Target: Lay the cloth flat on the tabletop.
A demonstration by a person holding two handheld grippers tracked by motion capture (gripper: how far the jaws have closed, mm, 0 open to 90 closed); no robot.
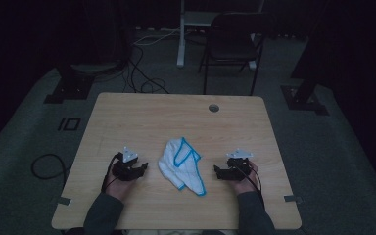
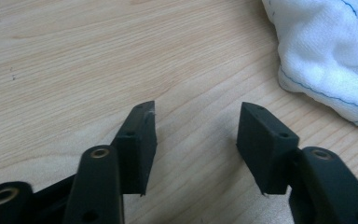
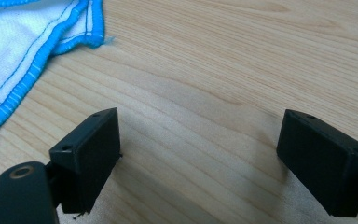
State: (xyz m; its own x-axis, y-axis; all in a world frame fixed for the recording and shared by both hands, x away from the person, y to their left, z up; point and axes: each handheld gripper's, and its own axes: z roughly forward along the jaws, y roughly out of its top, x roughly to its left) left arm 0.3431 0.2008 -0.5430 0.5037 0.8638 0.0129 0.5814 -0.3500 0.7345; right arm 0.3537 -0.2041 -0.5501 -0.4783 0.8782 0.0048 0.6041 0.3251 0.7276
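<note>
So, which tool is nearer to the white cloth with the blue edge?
Left, but only slightly. The left tool sits just off the cloth on its left side; the right tool sits a little further off its right side. Both are open, neither touches.

Crumpled blue-edged white cloth (image 1: 182,165), mid-table

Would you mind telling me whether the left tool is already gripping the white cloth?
No, the left tool stands open over bare wood, with the white cloth lying apart from it.
</note>
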